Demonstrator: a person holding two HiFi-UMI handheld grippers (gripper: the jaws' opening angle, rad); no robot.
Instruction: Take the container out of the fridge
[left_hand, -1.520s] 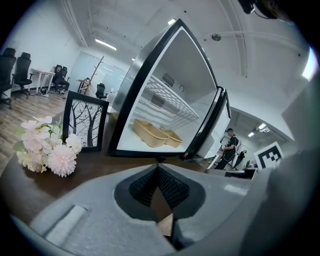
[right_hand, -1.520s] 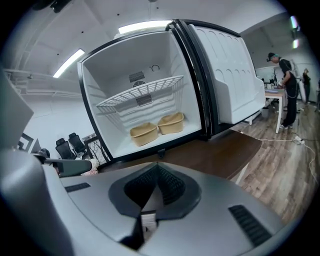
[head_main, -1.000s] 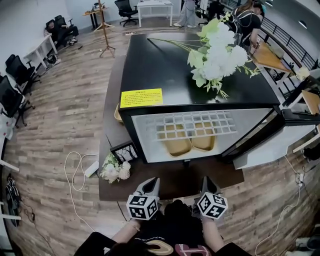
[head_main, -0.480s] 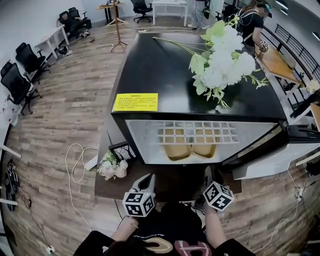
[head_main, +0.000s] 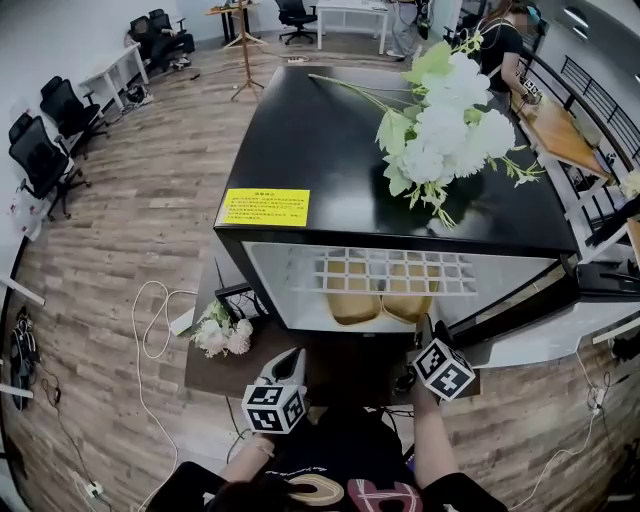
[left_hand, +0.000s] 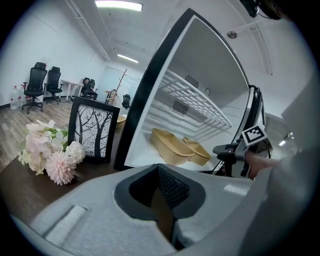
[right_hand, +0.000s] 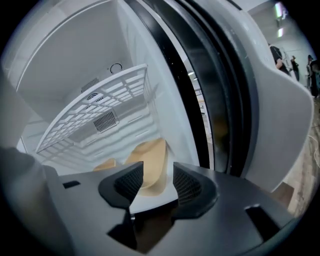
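Two tan containers (head_main: 355, 297) (head_main: 406, 296) lie side by side on the floor of the open black fridge (head_main: 340, 150), under its white wire shelf (head_main: 380, 268). The left gripper view shows both containers (left_hand: 170, 147) (left_hand: 198, 153). My right gripper (head_main: 426, 328) is at the lower right of the opening, beside the door (head_main: 520, 310). Its jaws have just been opening and stand open with nothing between them (right_hand: 157, 177); the nearer container (right_hand: 150, 160) shows beyond the gap. My left gripper (head_main: 292, 358) hangs back at the lower left, jaws shut and empty (left_hand: 162, 186).
White flowers (head_main: 440, 120) and a yellow label (head_main: 263, 207) lie on the fridge top. A bunch of pale flowers (head_main: 222, 335) and a black tree-patterned frame (left_hand: 95, 130) sit left of the fridge on a dark low board. White cable (head_main: 150, 330) loops on the wood floor.
My right gripper has moved forward and to the right, up to the fridge opening beside the door. The left gripper has hardly moved.
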